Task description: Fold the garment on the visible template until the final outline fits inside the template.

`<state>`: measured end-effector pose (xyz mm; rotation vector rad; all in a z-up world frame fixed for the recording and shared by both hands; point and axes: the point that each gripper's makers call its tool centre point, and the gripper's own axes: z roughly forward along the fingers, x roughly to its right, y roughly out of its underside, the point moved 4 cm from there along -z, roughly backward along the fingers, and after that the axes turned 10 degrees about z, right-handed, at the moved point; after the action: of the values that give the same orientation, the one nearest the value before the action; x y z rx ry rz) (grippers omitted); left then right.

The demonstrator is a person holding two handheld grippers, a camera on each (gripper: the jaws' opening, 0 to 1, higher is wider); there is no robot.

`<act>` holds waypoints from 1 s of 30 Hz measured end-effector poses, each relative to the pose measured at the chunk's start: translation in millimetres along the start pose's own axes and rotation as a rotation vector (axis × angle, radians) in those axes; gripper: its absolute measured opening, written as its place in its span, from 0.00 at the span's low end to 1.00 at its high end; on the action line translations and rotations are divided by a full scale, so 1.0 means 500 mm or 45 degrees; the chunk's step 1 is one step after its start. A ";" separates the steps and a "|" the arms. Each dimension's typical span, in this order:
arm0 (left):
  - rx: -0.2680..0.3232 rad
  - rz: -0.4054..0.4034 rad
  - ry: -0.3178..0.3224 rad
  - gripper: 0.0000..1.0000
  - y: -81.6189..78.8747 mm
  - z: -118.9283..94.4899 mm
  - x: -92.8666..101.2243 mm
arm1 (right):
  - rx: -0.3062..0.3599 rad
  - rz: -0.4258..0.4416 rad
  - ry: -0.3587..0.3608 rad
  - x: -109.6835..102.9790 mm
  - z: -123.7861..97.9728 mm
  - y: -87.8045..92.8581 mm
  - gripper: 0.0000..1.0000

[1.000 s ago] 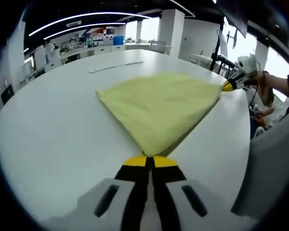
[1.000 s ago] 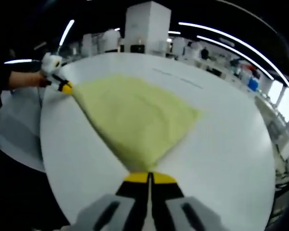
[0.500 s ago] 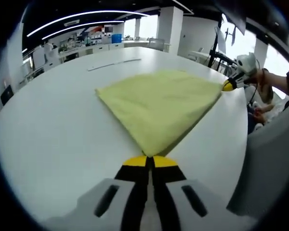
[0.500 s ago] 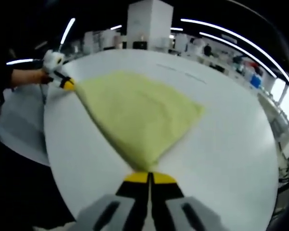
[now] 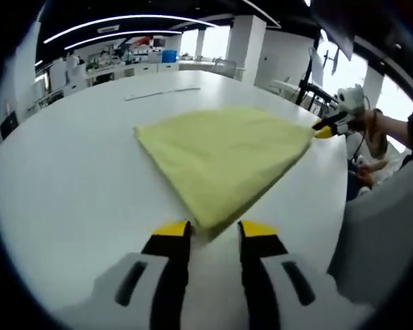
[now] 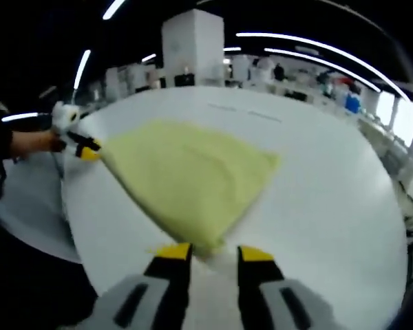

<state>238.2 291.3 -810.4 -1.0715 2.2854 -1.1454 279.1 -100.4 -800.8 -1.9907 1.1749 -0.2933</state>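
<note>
Yellow garment (image 5: 227,155) lies flat on the white table (image 5: 76,179), folded into a roughly four-cornered patch, one corner pointing at each hand-held gripper. No template outline readable on the tabletop in either view, so can't tell whether the fold fits inside it

Left hand-held gripper (image 5: 215,230): jaws wide apart, near corner of the cloth lies just at the gap between the yellow tips, not pinched. Right hand-held gripper (image 6: 215,251): same, jaws spread, its corner resting on the table just ahead of the tips. In the left gripper view the right one sits at the far right corner of the cloth (image 5: 325,130); too small there to read jaw spacing

Read: this looks like a release after laying a fold

Doing it well:
- back both tips straight off along the table, no lift, so the corners don't drag or flip
- check edges are stacked and flat; top surface looks smooth, slight ripple near centre
- if another fold is needed, regrip both layers at a corner, not just the top one
- keep cloth well inside the table edge; the near edge is close to the person's side
</note>
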 end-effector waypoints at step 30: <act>0.177 -0.069 -0.080 0.99 -0.099 -0.099 0.028 | 0.189 0.072 -0.074 -0.120 -0.110 -0.112 0.99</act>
<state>222.2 287.3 -740.8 -1.1057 2.1071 -1.2538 251.8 -64.9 -712.7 -1.8226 1.1368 -0.2838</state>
